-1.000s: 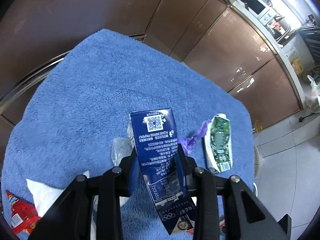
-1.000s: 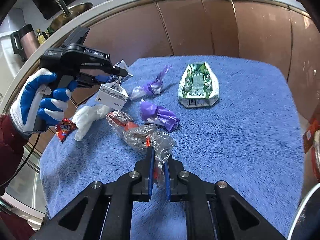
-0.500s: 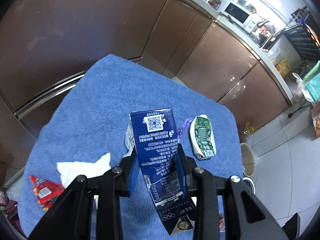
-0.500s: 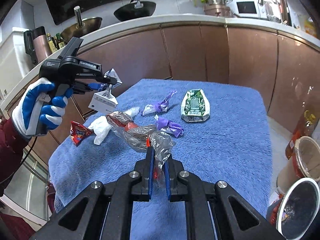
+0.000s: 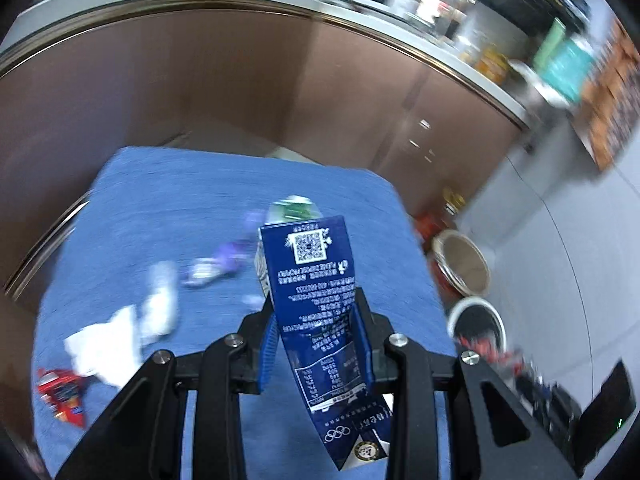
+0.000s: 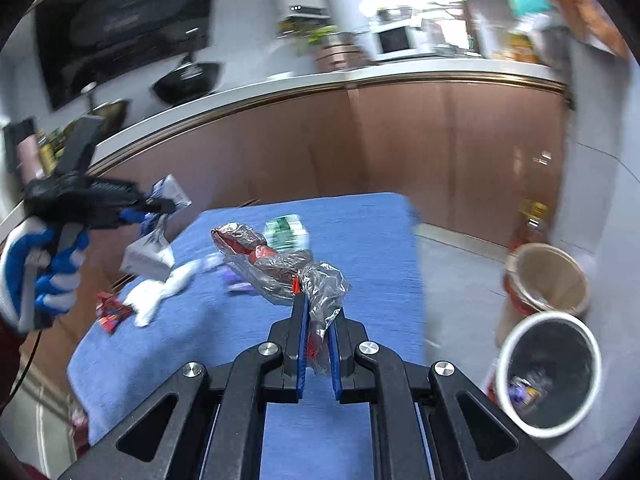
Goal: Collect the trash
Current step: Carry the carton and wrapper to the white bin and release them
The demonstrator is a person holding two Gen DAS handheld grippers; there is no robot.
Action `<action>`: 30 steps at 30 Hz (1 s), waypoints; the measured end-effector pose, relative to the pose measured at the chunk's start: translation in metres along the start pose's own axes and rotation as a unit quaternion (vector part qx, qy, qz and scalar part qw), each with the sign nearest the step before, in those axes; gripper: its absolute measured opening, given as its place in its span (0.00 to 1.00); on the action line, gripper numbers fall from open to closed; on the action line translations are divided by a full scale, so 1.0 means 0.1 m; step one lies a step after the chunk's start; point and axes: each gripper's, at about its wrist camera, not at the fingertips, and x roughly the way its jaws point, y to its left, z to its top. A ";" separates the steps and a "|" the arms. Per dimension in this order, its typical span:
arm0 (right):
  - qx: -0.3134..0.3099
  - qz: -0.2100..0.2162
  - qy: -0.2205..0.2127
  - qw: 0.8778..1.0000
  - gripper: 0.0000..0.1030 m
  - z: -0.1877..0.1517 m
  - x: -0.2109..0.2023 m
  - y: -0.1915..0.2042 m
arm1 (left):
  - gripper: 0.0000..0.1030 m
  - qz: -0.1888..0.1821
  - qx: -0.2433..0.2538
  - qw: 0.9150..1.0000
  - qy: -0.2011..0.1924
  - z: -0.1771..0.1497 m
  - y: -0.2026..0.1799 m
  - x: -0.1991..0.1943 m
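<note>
One blue towel-covered table (image 6: 360,240) carries the loose trash. Two round bins stand on the floor beside it: one dark-lined bin (image 6: 548,372) with a white rim and one tan bin (image 6: 548,276) just behind it. On the towel lie one white crumpled tissue (image 5: 104,344), one green flattened carton (image 5: 294,210), one red snack wrapper (image 5: 60,394) at the near left edge, and purple wrappers (image 5: 228,258), blurred, at least two.

The left gripper (image 5: 316,326) has its jaws spread to the width of one dark blue milk carton (image 5: 316,304) and clamps it on both sides, above the towel. The right gripper (image 6: 318,316) has its jaws nearly together, pinching one crumpled clear plastic wrapper (image 6: 280,268) with red inside, which hangs forward above the table.
</note>
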 end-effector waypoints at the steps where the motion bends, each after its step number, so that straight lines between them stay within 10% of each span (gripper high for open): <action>1: 0.014 -0.015 -0.004 1.000 0.09 -0.01 -0.03 -0.13 | 0.30 -0.009 0.018 1.000 0.006 0.00 -0.17 0.08; 15: 0.198 -0.250 -0.018 0.948 0.09 -0.53 -0.32 -2.11 | 0.30 -0.146 0.197 0.963 0.111 -0.27 -2.71 1.58; 25: 0.256 -0.314 0.017 0.914 0.12 -0.86 0.02 -2.85 | 0.31 -0.154 0.239 0.944 0.170 -0.61 -3.84 2.83; 30: 0.270 -0.329 0.029 0.904 0.35 -0.96 0.13 -3.05 | 0.40 -0.150 0.273 0.934 0.172 -0.76 -4.10 3.11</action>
